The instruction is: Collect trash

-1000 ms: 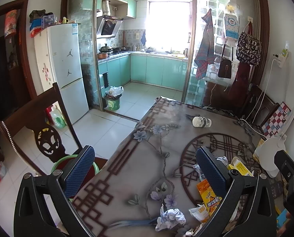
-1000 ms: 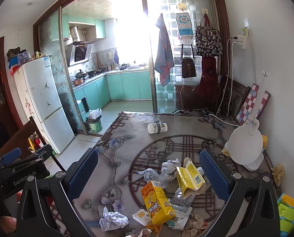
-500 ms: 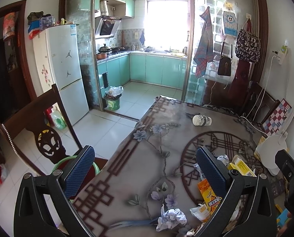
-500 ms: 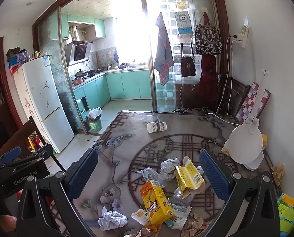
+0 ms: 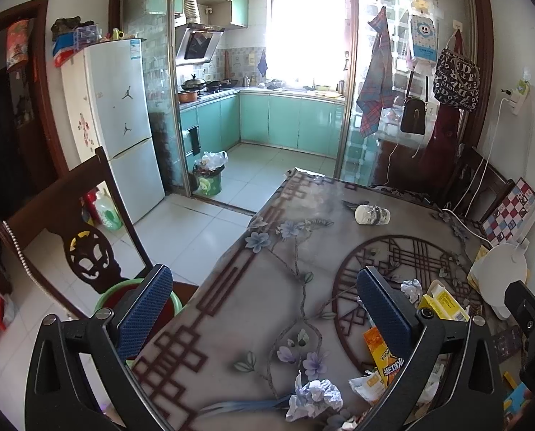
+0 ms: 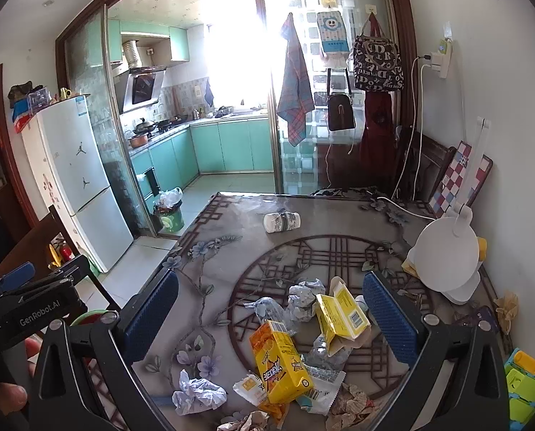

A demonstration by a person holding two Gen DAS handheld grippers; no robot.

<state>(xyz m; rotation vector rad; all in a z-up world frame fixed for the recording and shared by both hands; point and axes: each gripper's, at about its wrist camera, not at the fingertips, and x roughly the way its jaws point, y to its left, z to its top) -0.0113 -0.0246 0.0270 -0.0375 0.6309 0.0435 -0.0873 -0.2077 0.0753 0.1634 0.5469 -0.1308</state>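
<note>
Beyond the glass sliding door you face a kitchen with teal cabinets, and a white fridge [image 6: 77,183] stands to its left. Your counter [image 6: 231,251], covered in a floral, lattice-patterned cloth, carries the trash in a heap at its near edge. A white desk lamp [image 6: 447,255] sits at the counter's right edge, by the wall. Your left hand-held gripper [image 5: 263,309] hangs over the counter's near left edge with its blue pads wide apart and nothing between them. Your right hand-held gripper [image 6: 271,312] hovers above the heap, jaws equally spread and empty. Under it lie an orange-yellow drink carton [image 6: 280,361], an opened yellow box [image 6: 341,314] just beside it, and crumpled paper wads [image 6: 197,395] toward the near left. A small white bottle [image 6: 281,221] lies on its side well apart, toward the counter's far edge.
</note>
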